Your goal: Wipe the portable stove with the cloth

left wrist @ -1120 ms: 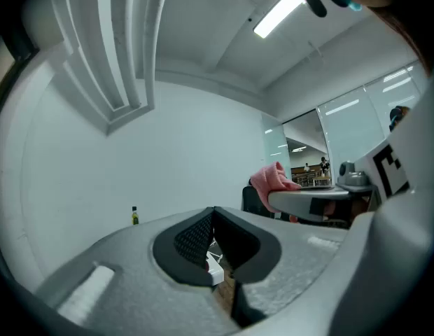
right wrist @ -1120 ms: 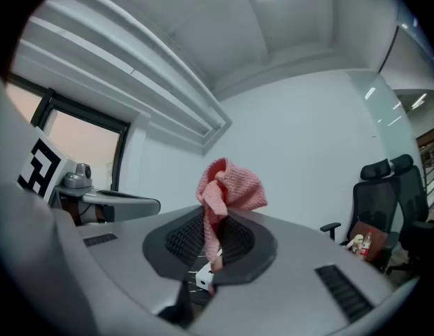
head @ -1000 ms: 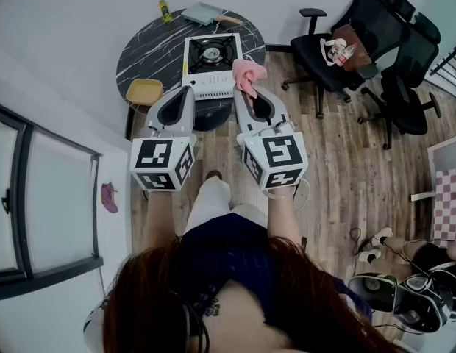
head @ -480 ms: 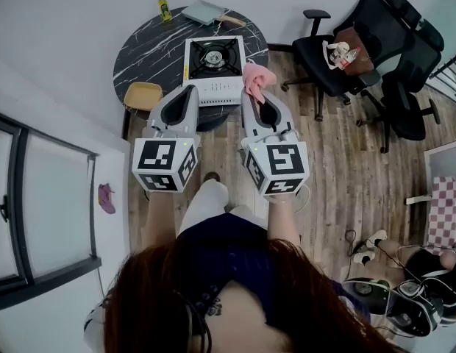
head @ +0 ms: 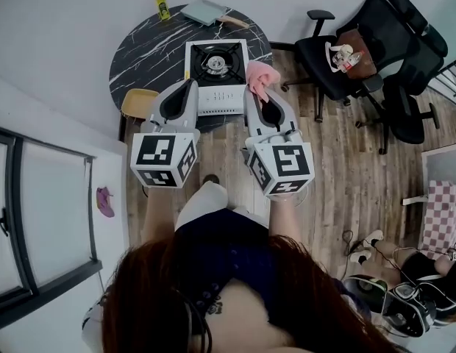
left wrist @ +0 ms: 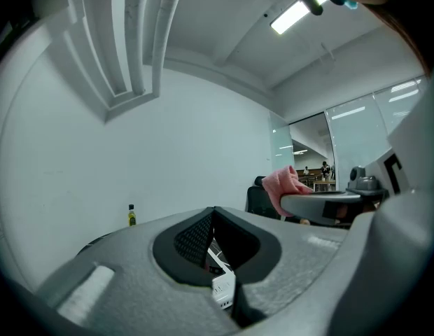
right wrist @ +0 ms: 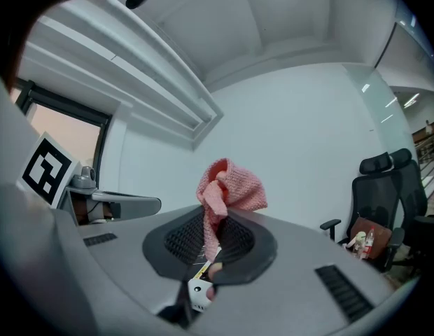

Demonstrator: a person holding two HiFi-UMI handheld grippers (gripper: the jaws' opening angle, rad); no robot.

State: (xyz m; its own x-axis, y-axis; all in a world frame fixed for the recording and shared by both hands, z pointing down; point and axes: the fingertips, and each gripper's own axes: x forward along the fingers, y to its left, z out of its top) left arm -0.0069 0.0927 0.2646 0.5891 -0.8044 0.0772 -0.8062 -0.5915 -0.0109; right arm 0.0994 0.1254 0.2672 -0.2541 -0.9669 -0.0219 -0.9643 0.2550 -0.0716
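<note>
The right gripper (head: 255, 96) has its jaws closed on the pink cloth (right wrist: 229, 186), which bunches up above the tips and trails down between them. The left gripper (head: 188, 90) has its jaws together with nothing in them; through the slit below its tips only a sliver of white stove shows.

The portable stove (head: 215, 76) sits on the near right part of the round black table (head: 151, 46), its white control panel facing the person and its burner (head: 215, 63) toward the far side. Both grippers hover at the table's near edge, 1 at each side of the stove. The cloth hangs just beside the stove's right near corner, not yet on its top.

So the stove lies far and left of the cloth-bearing gripper, and that arm is the better placed. The wipe probably calls for carrying the cloth left and down onto the top plate.
</note>
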